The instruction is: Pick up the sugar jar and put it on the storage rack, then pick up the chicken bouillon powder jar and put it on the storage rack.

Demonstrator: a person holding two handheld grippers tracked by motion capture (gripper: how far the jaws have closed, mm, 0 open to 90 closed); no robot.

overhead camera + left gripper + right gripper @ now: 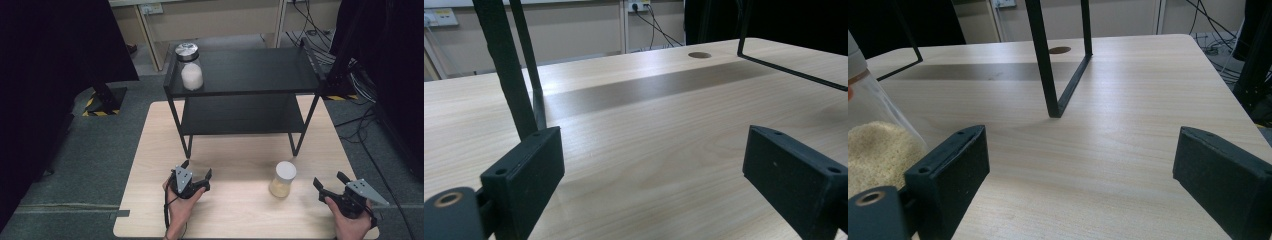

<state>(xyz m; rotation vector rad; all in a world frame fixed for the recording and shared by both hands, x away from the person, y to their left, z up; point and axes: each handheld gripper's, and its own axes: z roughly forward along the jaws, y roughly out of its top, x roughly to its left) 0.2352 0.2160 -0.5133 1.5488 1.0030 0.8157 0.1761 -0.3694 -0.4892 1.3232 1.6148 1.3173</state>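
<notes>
While right gripper (330, 186) gapes, cylindrical glass jar (282, 179) holds pale grains

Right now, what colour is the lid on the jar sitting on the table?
White. The jar of pale grains has a white lid, clearest in the high view.

1. The high view looks forward and down from above the near edge of the wooden table (240, 200), taking in the whole black shelf rack (245, 70).
2. The left gripper view sits low over the tabletop, facing the rack's leg (506, 75) at upper left.
3. The right gripper view, equally low, shares that rack, its leg (1043, 60) at upper centre.
</notes>
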